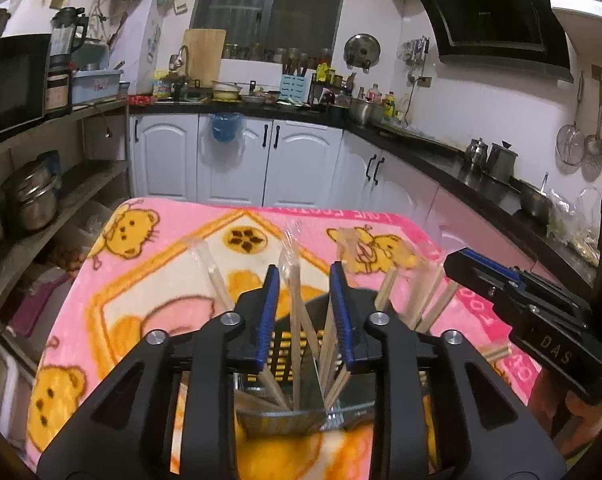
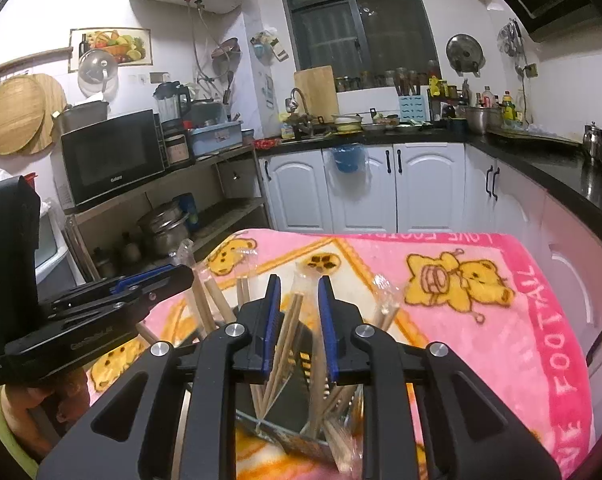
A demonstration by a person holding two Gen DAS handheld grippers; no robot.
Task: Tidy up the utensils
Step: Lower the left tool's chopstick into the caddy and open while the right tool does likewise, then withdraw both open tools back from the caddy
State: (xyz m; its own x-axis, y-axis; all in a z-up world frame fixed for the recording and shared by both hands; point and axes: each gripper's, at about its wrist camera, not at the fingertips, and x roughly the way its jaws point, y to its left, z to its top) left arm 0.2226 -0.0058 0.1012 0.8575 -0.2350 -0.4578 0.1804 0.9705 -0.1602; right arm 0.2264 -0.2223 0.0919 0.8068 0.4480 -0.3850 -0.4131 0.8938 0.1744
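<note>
A black perforated utensil holder (image 1: pixel 297 344) with shiny metal compartments stands on a pink bear-print blanket (image 1: pixel 161 280). Several plastic-wrapped wooden chopsticks (image 1: pixel 385 292) lean out of it. My left gripper (image 1: pixel 304 268) hangs just above the holder, slightly open, and one wrapped pair (image 1: pixel 295 312) stands loose between its blue pads. My right gripper (image 2: pixel 300 279) is also slightly open over the same holder (image 2: pixel 303 360), with a wrapped pair (image 2: pixel 291 320) upright in the gap and untouched. Each gripper appears in the other's view: the right one (image 1: pixel 501 280) and the left one (image 2: pixel 153 280).
The blanket (image 2: pixel 461 320) covers a table whose far edge faces white cabinets (image 1: pixel 237 160) under a black counter (image 1: pixel 441 148). An open shelf with steel pots (image 1: pixel 29 200) and a microwave (image 2: pixel 113 160) stands to the left. A hand (image 2: pixel 37 404) holds the left gripper.
</note>
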